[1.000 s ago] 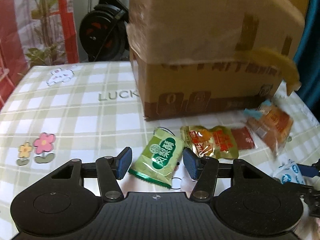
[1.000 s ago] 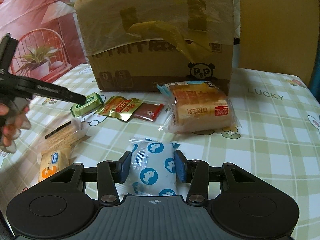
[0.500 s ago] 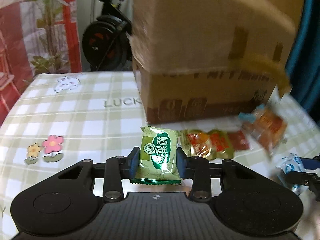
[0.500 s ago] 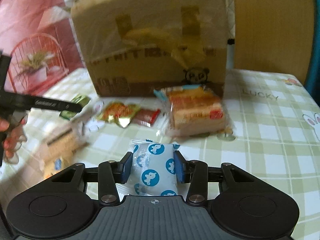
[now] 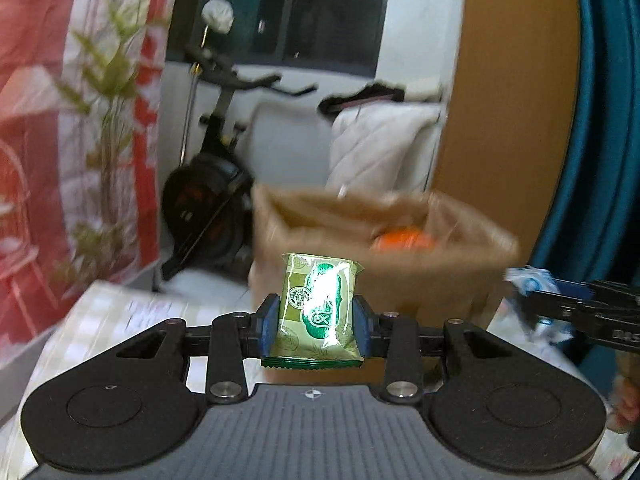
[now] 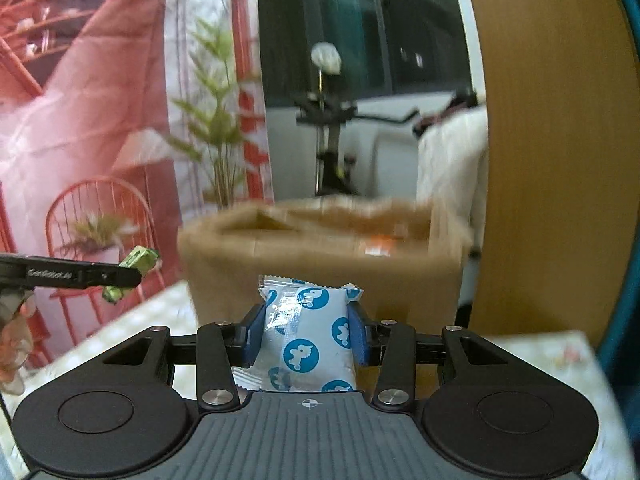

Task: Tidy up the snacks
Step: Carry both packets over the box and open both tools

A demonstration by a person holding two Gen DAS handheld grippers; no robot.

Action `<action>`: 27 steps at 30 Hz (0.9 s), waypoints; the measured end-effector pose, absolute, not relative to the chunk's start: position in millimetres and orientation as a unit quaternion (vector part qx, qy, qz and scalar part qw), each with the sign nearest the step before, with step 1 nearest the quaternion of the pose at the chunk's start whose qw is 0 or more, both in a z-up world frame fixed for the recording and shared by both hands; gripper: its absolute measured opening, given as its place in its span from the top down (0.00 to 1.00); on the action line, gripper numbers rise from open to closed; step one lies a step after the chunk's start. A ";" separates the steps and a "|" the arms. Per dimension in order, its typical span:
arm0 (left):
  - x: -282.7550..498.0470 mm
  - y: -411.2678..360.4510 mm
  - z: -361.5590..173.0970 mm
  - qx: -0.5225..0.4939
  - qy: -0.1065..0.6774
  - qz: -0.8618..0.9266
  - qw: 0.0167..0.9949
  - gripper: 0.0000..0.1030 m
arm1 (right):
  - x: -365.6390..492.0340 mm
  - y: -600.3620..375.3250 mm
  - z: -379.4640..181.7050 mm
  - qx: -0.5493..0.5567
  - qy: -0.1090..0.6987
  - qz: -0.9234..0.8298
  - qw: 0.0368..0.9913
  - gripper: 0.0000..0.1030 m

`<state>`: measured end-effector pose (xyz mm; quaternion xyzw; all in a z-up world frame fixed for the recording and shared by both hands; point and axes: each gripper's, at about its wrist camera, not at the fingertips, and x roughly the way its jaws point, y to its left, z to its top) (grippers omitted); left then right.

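Observation:
My left gripper point(image 5: 316, 322) is shut on a green snack packet point(image 5: 318, 312), held upright in the air in front of the open cardboard box point(image 5: 384, 248). An orange item point(image 5: 402, 240) shows inside the box. My right gripper point(image 6: 306, 334) is shut on a white packet with blue animal prints point(image 6: 308, 340), also raised before the same cardboard box point(image 6: 320, 256). Each gripper shows in the other's view: the right gripper point(image 5: 532, 286) at the right edge with its packet, the left gripper point(image 6: 132, 270) at the left edge with the green packet point(image 6: 138, 262).
The checked tablecloth point(image 5: 120, 320) lies below, its far edge near the box. Behind stand an exercise bike point(image 5: 212, 184), a red patterned curtain point(image 5: 48, 120) and a wooden panel point(image 5: 508, 100). A hand point(image 6: 14, 332) holds the left gripper.
The left gripper closed on the green packet. Both grippers then rose from the table with their packets, so the box's open top now shows and the other snacks have dropped out of view.

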<state>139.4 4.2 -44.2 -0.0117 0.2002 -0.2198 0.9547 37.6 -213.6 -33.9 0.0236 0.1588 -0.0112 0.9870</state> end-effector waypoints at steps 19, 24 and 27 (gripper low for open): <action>254.0 -84.2 -27.8 -0.019 0.216 -0.215 0.952 0.61 | 178.1 -261.0 -22.4 -0.016 0.154 -0.067 0.986 0.61; 260.3 -81.0 -42.3 -0.016 0.234 -0.210 0.949 0.61 | 185.5 -262.5 -33.2 -0.011 0.169 -0.072 0.983 0.61; 265.3 -81.0 -48.4 -0.015 0.243 -0.206 0.948 0.61 | 187.1 -264.9 -39.7 -0.005 0.180 -0.075 0.981 0.61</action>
